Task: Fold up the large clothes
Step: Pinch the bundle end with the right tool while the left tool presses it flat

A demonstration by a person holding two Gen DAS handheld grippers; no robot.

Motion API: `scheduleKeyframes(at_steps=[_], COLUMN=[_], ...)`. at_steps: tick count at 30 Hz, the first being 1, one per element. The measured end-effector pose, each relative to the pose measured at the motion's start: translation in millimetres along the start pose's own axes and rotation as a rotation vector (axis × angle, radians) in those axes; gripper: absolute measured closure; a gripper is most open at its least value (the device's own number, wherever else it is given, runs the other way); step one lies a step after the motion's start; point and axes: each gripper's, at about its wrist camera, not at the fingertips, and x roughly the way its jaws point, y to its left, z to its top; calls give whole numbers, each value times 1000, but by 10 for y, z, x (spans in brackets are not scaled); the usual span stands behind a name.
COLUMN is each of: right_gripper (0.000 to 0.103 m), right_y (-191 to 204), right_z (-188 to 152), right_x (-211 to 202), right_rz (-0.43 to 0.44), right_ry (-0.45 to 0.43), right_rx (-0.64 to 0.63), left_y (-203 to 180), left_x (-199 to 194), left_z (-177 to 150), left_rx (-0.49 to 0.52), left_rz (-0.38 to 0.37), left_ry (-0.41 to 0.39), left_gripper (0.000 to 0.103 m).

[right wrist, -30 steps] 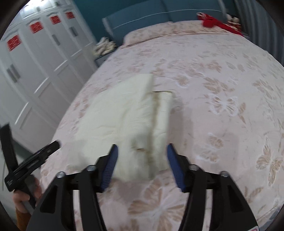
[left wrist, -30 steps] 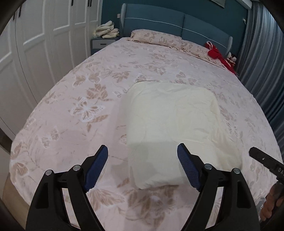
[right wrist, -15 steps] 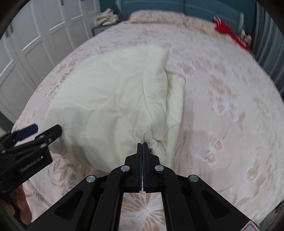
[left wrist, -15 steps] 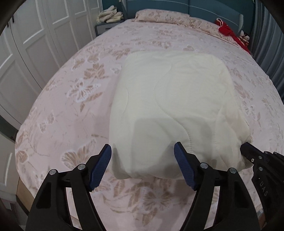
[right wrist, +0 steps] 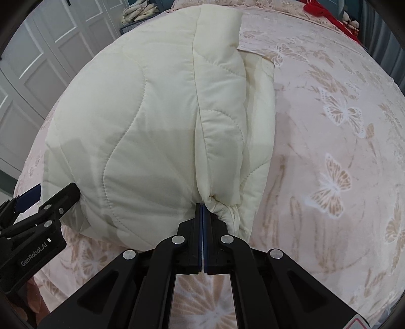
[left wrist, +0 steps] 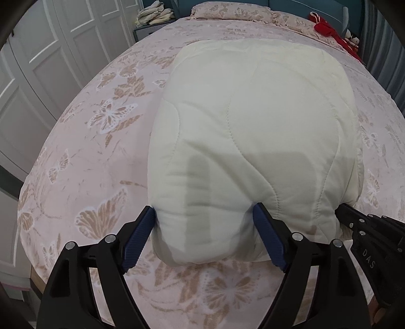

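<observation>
A folded cream quilted cover (left wrist: 253, 126) lies on the bed near its foot edge; it also shows in the right wrist view (right wrist: 152, 114). My left gripper (left wrist: 205, 227) is open, its blue pads on either side of the cover's near left corner, touching the fabric. My right gripper (right wrist: 203, 210) is shut on the bunched near right corner of the cover. The right gripper shows at the cover's right edge in the left wrist view (left wrist: 364, 227). The left gripper shows at the cover's left corner in the right wrist view (right wrist: 43, 207).
The bed (left wrist: 88, 151) has a pink butterfly-print spread. White wardrobe doors (left wrist: 38, 63) stand at the left. A nightstand with folded cloths (left wrist: 152, 17) and a red item (left wrist: 331, 33) are at the head end. Grey curtains (left wrist: 384, 50) hang at the right.
Both grippers moved in toward the cover. The right gripper shut on its near right corner half a second ago. The left gripper's open pads now reach around the near left corner.
</observation>
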Motion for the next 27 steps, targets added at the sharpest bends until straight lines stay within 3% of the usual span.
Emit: scheduleKeyframes(at_steps=[7, 20, 26, 27], right_gripper=[103, 103, 103, 94], right_y=[-12, -39, -40, -31], right_z=[44, 70, 8, -16], right_x=[66, 125, -338, -418], right_rz=[8, 19, 51, 57], right_ry=[4, 0, -67, -80], right_rx=[10, 17, 50, 46], left_y=[33, -8, 21, 13], left_x=[130, 191, -161, -240], left_z=[22, 50, 28, 6], left_rx=[-30, -25, -37, -38], left_rz=[-14, 17, 22, 23], left_ry=[18, 18, -33, -47], left_gripper=[18, 16, 19, 19])
